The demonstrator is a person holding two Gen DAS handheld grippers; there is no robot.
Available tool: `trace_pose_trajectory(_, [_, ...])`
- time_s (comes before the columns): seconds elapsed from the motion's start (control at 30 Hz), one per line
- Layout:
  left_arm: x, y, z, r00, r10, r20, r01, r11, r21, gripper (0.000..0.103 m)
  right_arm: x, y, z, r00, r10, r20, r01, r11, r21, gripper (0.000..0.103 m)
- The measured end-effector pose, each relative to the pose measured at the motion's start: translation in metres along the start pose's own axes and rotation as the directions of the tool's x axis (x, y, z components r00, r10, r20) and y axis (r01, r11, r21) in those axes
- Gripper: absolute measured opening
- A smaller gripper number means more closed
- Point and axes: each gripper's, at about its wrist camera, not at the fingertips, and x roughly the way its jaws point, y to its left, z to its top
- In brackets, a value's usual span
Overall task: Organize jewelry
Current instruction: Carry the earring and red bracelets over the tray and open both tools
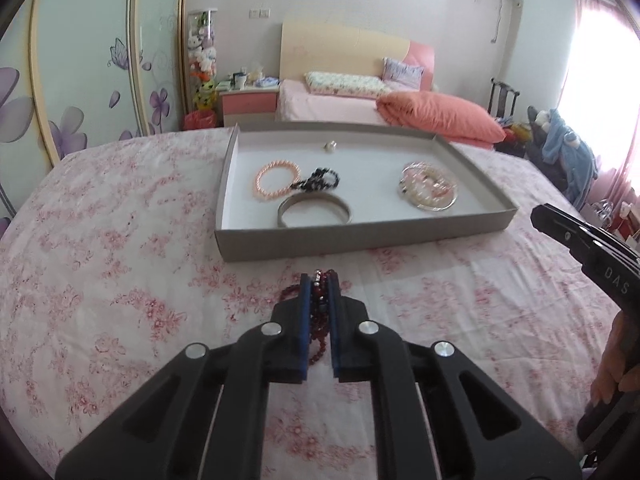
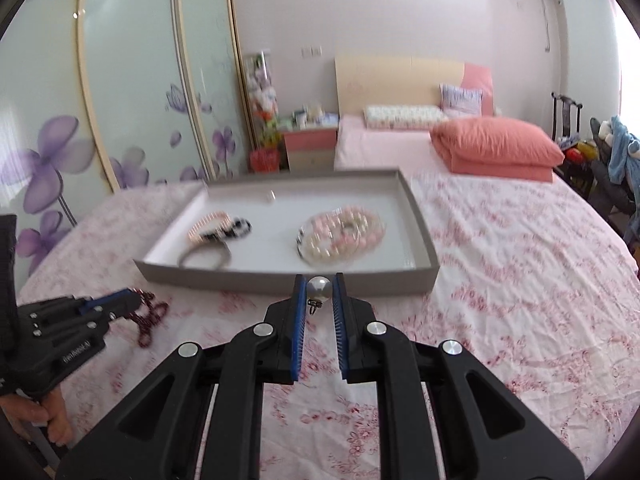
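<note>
**Both tongs loaded, tray just ahead**

Left tongs (image 1: pixel 320 280): blue pads pinched on a dark red bead strand (image 1: pixel 320 312). Beads run down the gap between the pads, and a loop spills out at 9 o'clock onto the floral bedspread (image 1: pixel 120 280). From the right wrist view the same strand dangles under the left tongs at 9 o'clock, blurred.

Right tongs (image 2: pixel 319 288): pads pressed on a round pearl earring (image 2: pixel 319 287) at the tips, small metal fitting hanging below the pearl. The tips sit just in front of the tray's near wall.

Grey cardboard tray (image 1: pixel 296 246) at 12 o'clock on the bedspread, white inside. Contents, near to far:
- silver bangle (image 1: pixel 314 209), closest to the near wall
- clear round case of pink and white beads (image 1: pixel 429 190) at 2 o'clock in the tray
- black bead bracelet (image 1: pixel 320 180) touching the pink bead bracelet (image 1: pixel 277 181) at its 9 o'clock
- small pale piece (image 1: pixel 330 145) near the far wall, too small to identify

Beyond the tray: orange folded quilt (image 1: pixel 436 114), then the headboard (image 1: pixel 344 50).
</note>
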Motion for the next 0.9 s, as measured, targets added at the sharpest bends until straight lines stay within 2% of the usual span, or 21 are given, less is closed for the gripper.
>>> trace_pose_trajectory(0.2, [-0.029, -0.008, 0.007, 0.991, 0.016, 0.135, -0.017, 1.0, 0.006, 0.009, -0.024, -0.001, 0.01, 0.99, -0.021, 0.139, 0.026, 0.999, -0.035, 0.014])
trace_pose_trajectory(0.47, [-0.051, -0.012, 0.023, 0.967, 0.032, 0.255, -0.029, 0.999, -0.014, 0.009, -0.047, 0.004, 0.021, 0.953, -0.055, 0.297, 0.073, 0.996, -0.051, 0.014])
trace_pose_trajectory(0.6, [-0.053, -0.016, 0.028, 0.961, 0.031, 0.274, -0.031, 1.0, -0.004, 0.009, -0.05, 0.002, 0.023, 0.945, -0.062, 0.322, 0.084, 0.995, -0.057, 0.014])
trace_pose_trajectory(0.9, [-0.032, -0.02, 0.052, 0.968, 0.008, 0.251, -0.006, 1.0, -0.006, 0.009, -0.027, 0.0, 0.041, 0.952, -0.031, 0.305, 0.047, 0.998, -0.046, 0.014])
